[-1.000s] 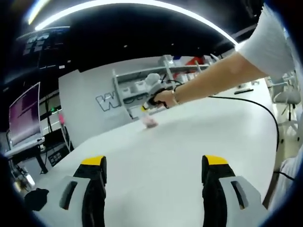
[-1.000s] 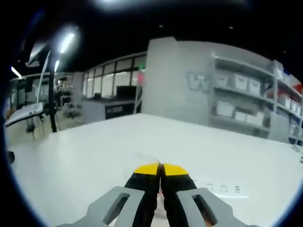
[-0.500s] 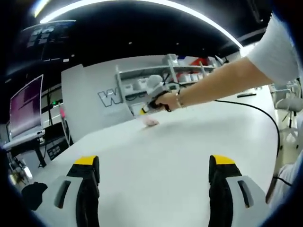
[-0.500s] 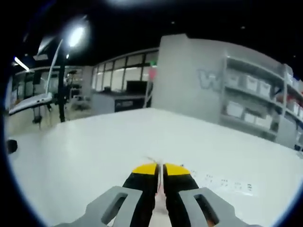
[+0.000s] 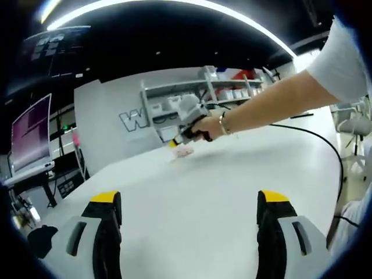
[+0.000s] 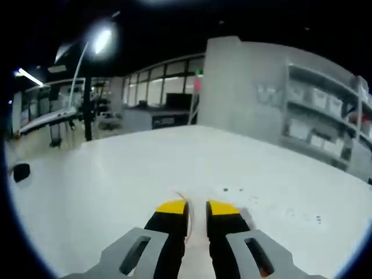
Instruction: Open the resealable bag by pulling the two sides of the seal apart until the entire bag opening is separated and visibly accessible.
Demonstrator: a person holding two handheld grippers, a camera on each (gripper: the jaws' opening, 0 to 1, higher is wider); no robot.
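The bag (image 5: 183, 151) lies far off on the white table (image 5: 232, 174), its edge nipped between the nearly closed jaws of the right gripper (image 6: 196, 206). The left gripper (image 5: 189, 203) hovers near, jaws wide apart, holding nothing.

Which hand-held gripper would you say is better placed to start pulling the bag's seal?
Right: the right hand-held gripper is already at the pinkish bag. The left hand-held gripper is open over bare table, well short.
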